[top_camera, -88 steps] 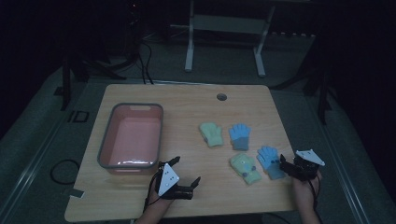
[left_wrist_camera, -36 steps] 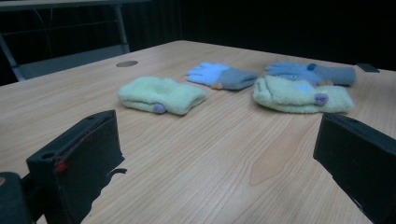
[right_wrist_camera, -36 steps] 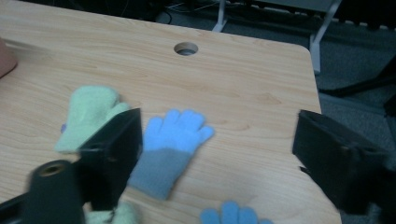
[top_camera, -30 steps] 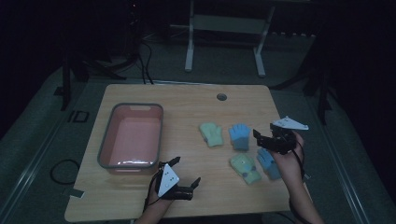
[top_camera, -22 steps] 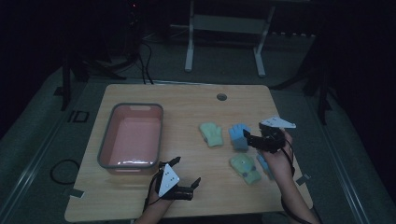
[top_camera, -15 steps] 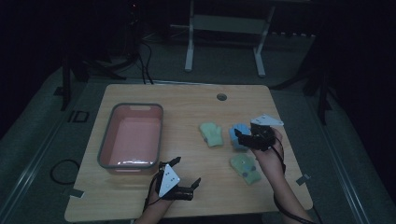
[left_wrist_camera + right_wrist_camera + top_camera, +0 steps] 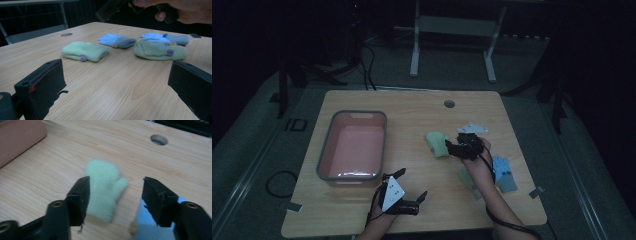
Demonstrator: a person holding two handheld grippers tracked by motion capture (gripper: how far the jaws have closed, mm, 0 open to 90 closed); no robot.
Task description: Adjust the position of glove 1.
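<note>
1. High view: pink tub (image 7: 353, 147) on the left of the desk (image 7: 412, 107), nothing inside.
2. Right tongs (image 7: 451, 146) spread, just been closing, poised over a green mitten (image 7: 103, 188) at mid-desk, not gripping.
3. Blue mitten (image 7: 150, 221) under the right jaw; another green mitten (image 7: 160, 50) and blue mitten (image 7: 503, 172) nearer.
4. Left tongs (image 7: 411, 191) spread wide, empty, at the near edge.

Four mittens (image 7: 438, 143) lie on the table (image 7: 412, 107), right of the tub (image 7: 353, 150).
</note>
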